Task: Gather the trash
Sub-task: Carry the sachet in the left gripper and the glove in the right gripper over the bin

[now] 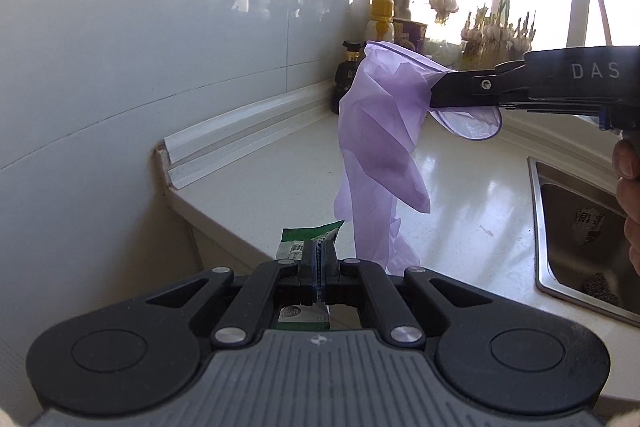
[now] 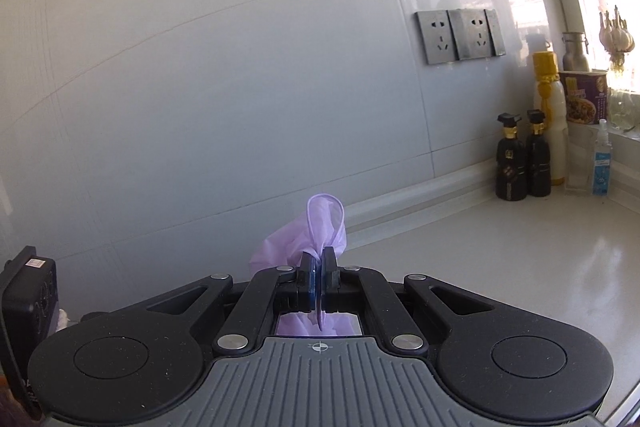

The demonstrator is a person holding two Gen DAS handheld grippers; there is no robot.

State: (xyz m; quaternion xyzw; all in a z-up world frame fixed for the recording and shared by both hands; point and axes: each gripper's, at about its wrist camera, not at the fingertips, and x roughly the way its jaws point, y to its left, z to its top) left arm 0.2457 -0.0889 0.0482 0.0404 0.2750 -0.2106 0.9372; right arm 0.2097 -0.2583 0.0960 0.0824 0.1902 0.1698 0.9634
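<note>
The purple disposable glove [image 1: 376, 131] hangs in the air above the white countertop [image 1: 460, 195], pinched at its rolled cuff by the right gripper [image 1: 434, 93], whose jaws are closed flat on the thin film. Its long axis runs straight down from that pinch, the limp fingers dangling just beyond the left gripper [image 1: 319, 257], close above the counter's near edge. From its own camera the right gripper [image 2: 319, 267] shows the cuff [image 2: 326, 217] bunched up above the closed pads, and more purple film below them.

The left gripper is also fully closed, clamped on a green and white wrapper [image 1: 310, 241] that sticks out above and below its pads. Both pieces of trash are thus held off the counter, the glove to the right of and beyond the wrapper, near but apparently not touching it.

The steel sink [image 1: 560, 227] lies at the counter's right edge; bottles [image 2: 522, 161] stand in the far corner beneath the wall sockets [image 2: 460, 35]. No bin is visible, so where the trash goes cannot be told.
</note>
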